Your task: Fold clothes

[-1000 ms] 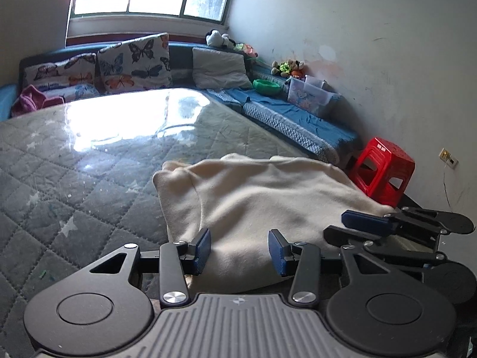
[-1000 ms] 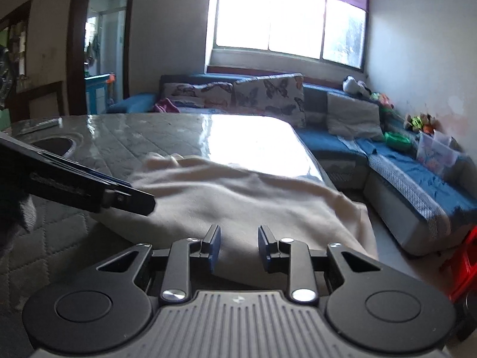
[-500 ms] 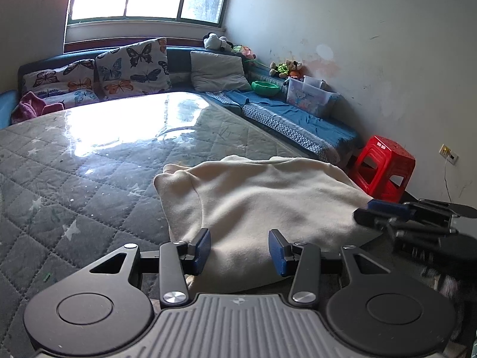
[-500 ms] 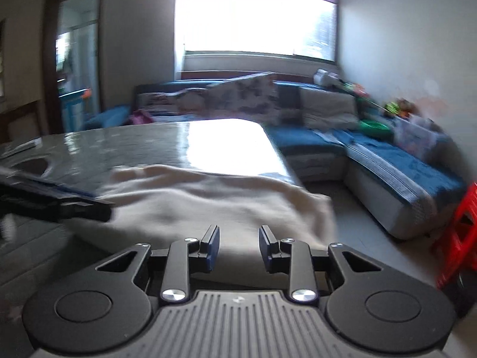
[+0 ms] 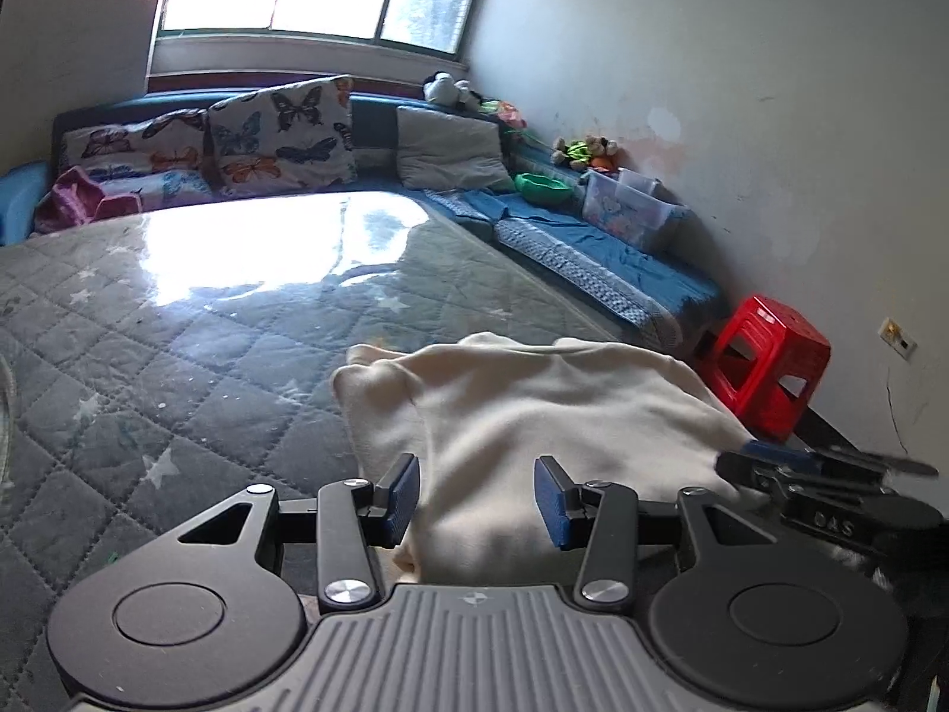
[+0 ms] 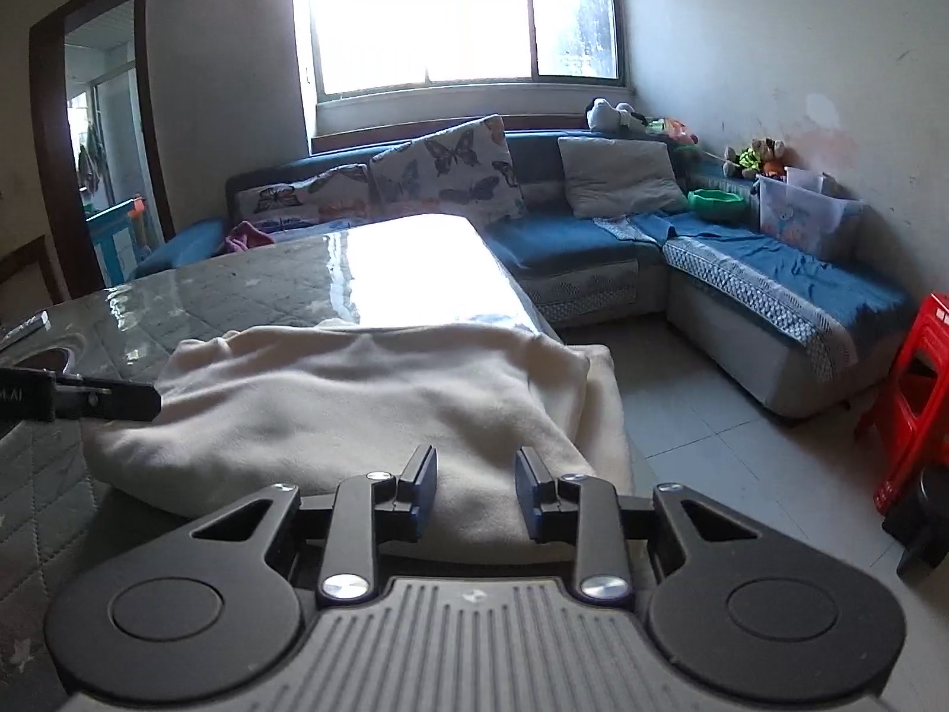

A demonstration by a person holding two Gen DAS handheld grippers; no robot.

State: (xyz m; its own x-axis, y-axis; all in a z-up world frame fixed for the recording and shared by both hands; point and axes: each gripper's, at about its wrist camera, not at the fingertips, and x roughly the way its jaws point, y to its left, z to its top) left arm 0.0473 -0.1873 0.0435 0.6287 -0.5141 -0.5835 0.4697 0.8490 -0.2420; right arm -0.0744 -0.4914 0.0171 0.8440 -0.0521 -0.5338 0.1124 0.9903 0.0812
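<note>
Living room: blue sofa [image 6: 581, 237] with butterfly cushions [image 5: 279, 124], bright window, red stool [image 5: 765, 368] by the wall. Quilted grey tabletop [image 5: 148, 356] under a glossy clear cover carries the task item, a cream garment [image 5: 534, 409], lying at the near right corner; in the right wrist view its far side drapes off the tabletop edge toward the floor. It looks roughly spread or half-folded, can't tell which garment type. Left gripper [image 5: 474, 492] hovers just over the near hem, jaws about halfway apart, nothing between the pads. Right gripper [image 6: 473, 489] same story: jaws parted, empty, poised above the near edge on the right side of the cloth. Each gripper shows at the margin of the other's view, so they sit side by side along the same hem. My read: this is the pre-grasp step, both grippers lining up on the near edge before a fold. Next move likely calls for dropping both onto the hem, pinching the cloth layers well apart from each other, then lifting and carrying the edge away toward the far side. Risk: thick fleece-like cloth may bunch or slip from one pad, and the overhanging side could drag. Writing: partial white letters on each gripper body, blurred; not readable with confidence. No other labels legible.
</note>
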